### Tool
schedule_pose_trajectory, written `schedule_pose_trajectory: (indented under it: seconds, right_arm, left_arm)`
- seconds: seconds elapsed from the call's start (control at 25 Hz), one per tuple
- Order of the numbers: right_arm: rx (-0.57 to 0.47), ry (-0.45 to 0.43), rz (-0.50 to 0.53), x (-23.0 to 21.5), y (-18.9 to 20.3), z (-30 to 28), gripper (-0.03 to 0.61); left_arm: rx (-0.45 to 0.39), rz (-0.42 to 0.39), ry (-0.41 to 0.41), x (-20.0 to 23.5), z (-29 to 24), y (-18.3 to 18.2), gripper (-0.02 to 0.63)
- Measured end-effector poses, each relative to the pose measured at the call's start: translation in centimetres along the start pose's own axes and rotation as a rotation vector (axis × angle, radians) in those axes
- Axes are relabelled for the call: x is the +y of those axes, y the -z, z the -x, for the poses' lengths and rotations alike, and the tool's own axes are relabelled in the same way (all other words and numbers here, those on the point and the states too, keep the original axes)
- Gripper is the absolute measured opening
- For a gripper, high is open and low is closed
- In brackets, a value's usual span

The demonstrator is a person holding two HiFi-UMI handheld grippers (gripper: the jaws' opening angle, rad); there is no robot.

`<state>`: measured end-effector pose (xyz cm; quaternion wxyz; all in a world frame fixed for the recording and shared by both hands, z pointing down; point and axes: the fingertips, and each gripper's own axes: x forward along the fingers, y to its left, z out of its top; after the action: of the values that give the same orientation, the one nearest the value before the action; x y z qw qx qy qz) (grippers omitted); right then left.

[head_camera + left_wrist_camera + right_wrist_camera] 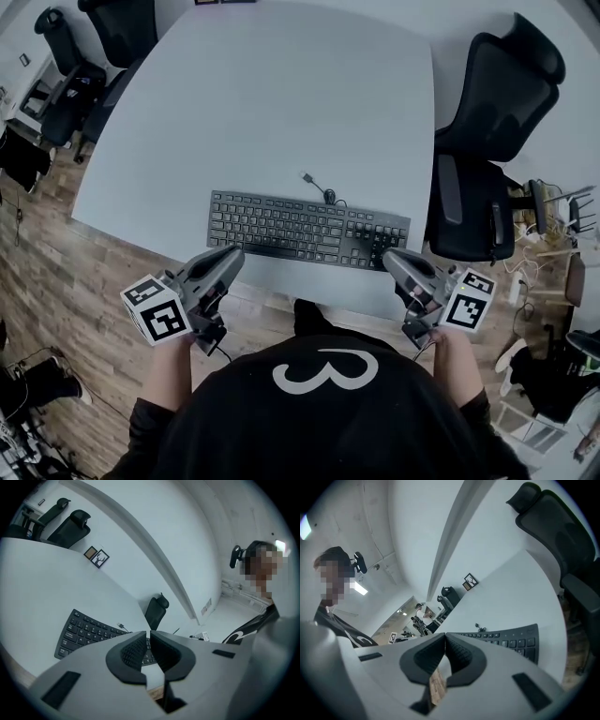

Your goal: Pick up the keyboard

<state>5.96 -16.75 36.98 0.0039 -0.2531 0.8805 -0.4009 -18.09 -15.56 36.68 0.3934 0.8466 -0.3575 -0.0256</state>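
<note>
A black keyboard [307, 230] lies flat on a pale grey tabletop [272, 103], just ahead of two hand-held grippers and between them. The left gripper [234, 253] points at the keyboard's near left corner, and the right gripper [386, 254] points at its near right corner. From the head view it is hard to tell whether either tip touches the keyboard.

In the left gripper view, the left gripper [150, 633] has its ribbed black pads pressed together with nothing between them. Its grey body hides the keyboard's right half, so only the left rows of keys [84, 630] show.

In the right gripper view, the right gripper [445, 634] is likewise closed and empty. It covers the keyboard's near edge and leaves only the far end [511, 639] in sight.

Beyond the keyboard, its thin cable [323, 192] curls to a loose plug on the tabletop. A black office chair [487, 141] stands to the right of the right gripper, partly cut off by the tabletop's edge. The person's hands are mostly hidden behind each gripper's marker cube.
</note>
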Motion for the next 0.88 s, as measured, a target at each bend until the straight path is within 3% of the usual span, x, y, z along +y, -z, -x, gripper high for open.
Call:
schedule_pose_trajectory:
  seconds: [0.12,0.4,0.6,0.88]
  right_arm:
    - [0.008,0.039,-0.011,-1.9,-0.1,0.5,0.011]
    - [-0.011,0.115,-0.039,-5.7,-0.2,2.1,0.018]
    - [0.067,0.148,-0.045,-7.7,1.2,2.2,0.144]
    - [0.111,0.253,-0.042,-10.6,1.1,2.9,0.225]
  left_arm:
    - [0.017,0.007,-0.043,2.1,-0.4,-0.4,0.025]
    - [0.101,-0.029,-0.165,7.2,-1.0,-0.4,0.164]
    - [0.156,-0.072,-0.261,10.3,-1.2,-0.4,0.213]
    - [0.216,-0.081,-0.342,13.7,-1.1,-0.7,0.258]
